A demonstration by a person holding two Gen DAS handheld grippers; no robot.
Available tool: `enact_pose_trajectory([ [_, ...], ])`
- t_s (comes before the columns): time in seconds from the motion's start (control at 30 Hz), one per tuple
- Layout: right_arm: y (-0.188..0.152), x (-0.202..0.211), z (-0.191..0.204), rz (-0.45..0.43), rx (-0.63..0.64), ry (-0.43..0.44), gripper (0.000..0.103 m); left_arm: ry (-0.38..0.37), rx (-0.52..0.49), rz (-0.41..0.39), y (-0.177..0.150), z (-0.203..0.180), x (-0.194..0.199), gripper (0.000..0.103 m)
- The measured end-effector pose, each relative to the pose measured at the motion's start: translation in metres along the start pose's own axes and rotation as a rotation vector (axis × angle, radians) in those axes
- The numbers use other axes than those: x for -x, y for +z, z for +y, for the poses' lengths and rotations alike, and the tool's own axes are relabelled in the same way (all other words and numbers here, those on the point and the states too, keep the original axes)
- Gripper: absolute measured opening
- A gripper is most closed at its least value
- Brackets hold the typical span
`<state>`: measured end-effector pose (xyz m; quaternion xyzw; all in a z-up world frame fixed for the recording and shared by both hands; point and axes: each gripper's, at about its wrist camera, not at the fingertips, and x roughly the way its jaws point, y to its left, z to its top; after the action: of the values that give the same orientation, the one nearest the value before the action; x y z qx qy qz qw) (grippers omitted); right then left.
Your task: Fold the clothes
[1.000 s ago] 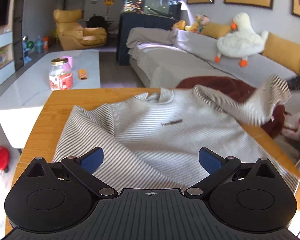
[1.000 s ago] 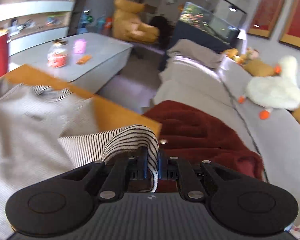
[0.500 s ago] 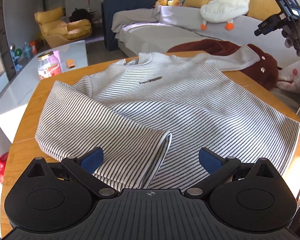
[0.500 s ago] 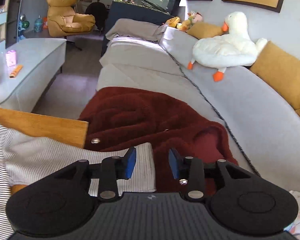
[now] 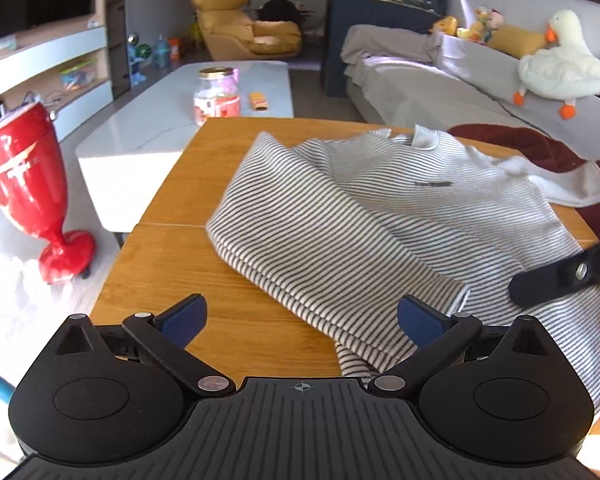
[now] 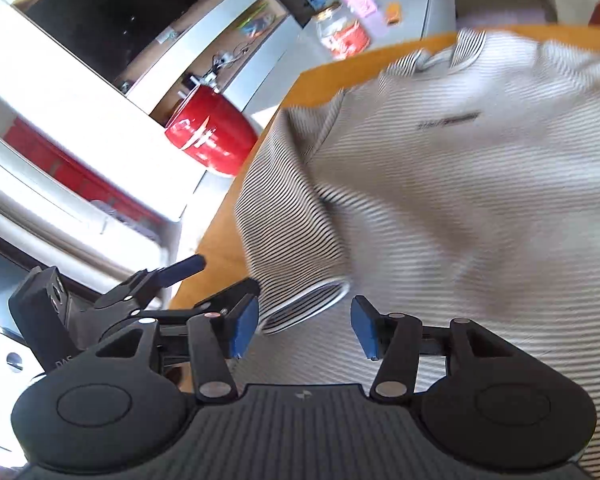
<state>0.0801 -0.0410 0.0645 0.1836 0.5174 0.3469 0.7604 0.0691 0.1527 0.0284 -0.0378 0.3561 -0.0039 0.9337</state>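
On the wooden table [image 5: 172, 184] lies one striped sweater [image 5: 400, 208], front up with its collar toward the far edge. One sleeve [image 5: 328, 248] is laid diagonally across the body, its cuff [image 6: 304, 308] ending near the hem; the other sleeve [image 5: 560, 184] trails past the collar-side corner toward a dark red blanket [image 5: 540, 144].

Both tools hover near that cuff. The left gripper [image 5: 300, 320] has its jaws spread wide and empty, over bare wood just beside the crossed sleeve. The right gripper [image 6: 304, 328] stands moderately open with nothing between the jaws, the cuff just ahead of them.

Judging by this, a pinch at the cuff could catch only the top layer or also drag the body cloth beneath, pulling the sweater askew. The trailing sleeve might slip further off the table, since it hangs unsupported.

Count: one sweater, two sleeves, two grippers, one table.
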Motion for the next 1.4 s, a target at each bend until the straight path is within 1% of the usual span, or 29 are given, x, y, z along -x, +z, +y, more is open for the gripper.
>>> enact_pose_trajectory([
  [0.1, -0.001, -0.029, 0.001, 0.012, -0.057, -0.014, 0.050, 0.017, 0.011, -0.010, 0.002, 0.005, 0.003, 0.103],
  [0.2, 0.004, -0.041, 0.012, -0.039, -0.033, -0.040, 0.051, 0.028, 0.005, -0.021, 0.005, 0.006, 0.006, 0.103],
  [0.27, 0.007, -0.048, 0.018, -0.066, 0.012, -0.072, 0.050, 0.031, 0.001, -0.027, 0.007, 0.007, 0.007, 0.103],
  [0.3, 0.009, -0.050, 0.022, -0.080, 0.046, -0.091, 0.038, 0.033, -0.001, -0.028, 0.008, 0.007, 0.007, 0.103],
  [0.33, 0.010, -0.050, 0.025, -0.095, 0.087, -0.109, 0.031, 0.036, -0.002, -0.032, 0.009, 0.007, 0.007, 0.103],
  [0.37, 0.012, -0.050, 0.028, -0.111, 0.128, -0.128, 0.022, 0.038, 0.000, -0.035, 0.010, 0.007, 0.007, 0.103],
  [0.4, 0.013, -0.050, 0.032, -0.130, 0.167, -0.141, 0.014, 0.038, 0.003, -0.037, 0.010, 0.007, 0.008, 0.103],
  [0.5, 0.029, -0.032, 0.048, -0.221, 0.289, -0.147, 0.004, 0.028, 0.011, -0.046, 0.014, 0.010, 0.008, 0.103],
  [0.57, 0.051, -0.009, 0.061, -0.317, 0.372, -0.161, 0.001, 0.006, 0.008, -0.050, 0.019, 0.009, 0.005, 0.103],
  [0.63, 0.076, 0.016, 0.074, -0.421, 0.450, -0.176, 0.000, -0.012, 0.002, -0.056, 0.025, 0.007, 0.000, 0.103],
  [0.7, 0.102, 0.042, 0.085, -0.514, 0.497, -0.188, 0.000, -0.019, -0.005, -0.066, 0.034, 0.003, -0.007, 0.103],
  [0.73, 0.114, 0.055, 0.088, -0.549, 0.510, -0.196, 0.000, -0.023, -0.008, -0.071, 0.038, 0.001, -0.010, 0.103],
  [0.8, 0.134, 0.075, 0.087, -0.574, 0.500, -0.203, 0.000, -0.030, -0.015, -0.081, 0.046, -0.003, -0.016, 0.103],
  [0.83, 0.141, 0.082, 0.082, -0.555, 0.469, -0.182, 0.000, -0.034, -0.018, -0.087, 0.051, -0.004, -0.019, 0.103],
  [0.9, 0.143, 0.082, 0.062, -0.430, 0.350, -0.088, 0.003, -0.027, -0.017, -0.096, 0.058, -0.005, -0.023, 0.103],
  [0.93, 0.135, 0.074, 0.051, -0.354, 0.299, -0.053, 0.004, -0.011, -0.009, -0.101, 0.060, -0.002, -0.022, 0.103],
  [0.97, 0.125, 0.064, 0.039, -0.278, 0.248, -0.024, 0.011, 0.005, -0.001, -0.105, 0.062, 0.002, -0.021, 0.103],
  [1.0, 0.112, 0.051, 0.026, -0.198, 0.184, 0.007, 0.022, 0.018, 0.004, -0.101, 0.063, 0.004, -0.021, 0.103],
  [1.03, 0.097, 0.036, 0.011, -0.114, 0.102, 0.042, 0.025, 0.026, 0.006, -0.094, 0.062, 0.007, -0.022, 0.103],
  [1.07, 0.083, 0.022, -0.003, -0.043, 0.020, 0.074, 0.026, 0.031, 0.007, -0.086, 0.060, 0.009, -0.022, 0.103],
  [1.1, 0.070, 0.010, -0.014, 0.004, -0.056, 0.098, 0.026, 0.036, 0.008, -0.079, 0.058, 0.011, -0.023, 0.103],
  [1.17, 0.048, -0.008, -0.029, 0.061, -0.176, 0.134, 0.026, 0.039, 0.010, -0.064, 0.053, 0.014, -0.024, 0.103],
  [1.2, 0.041, -0.012, -0.032, 0.061, -0.197, 0.135, 0.026, 0.036, 0.010, -0.057, 0.051, 0.015, -0.024, 0.103],
  [1.3, 0.031, -0.020, -0.031, 0.049, -0.202, 0.102, 0.026, 0.040, 0.009, -0.045, 0.044, 0.018, -0.022, 0.103],
  [1.4, 0.030, -0.034, -0.021, 0.062, -0.184, 0.066, 0.026, 0.051, 0.030, -0.054, 0.039, 0.025, -0.015, 0.103],
])
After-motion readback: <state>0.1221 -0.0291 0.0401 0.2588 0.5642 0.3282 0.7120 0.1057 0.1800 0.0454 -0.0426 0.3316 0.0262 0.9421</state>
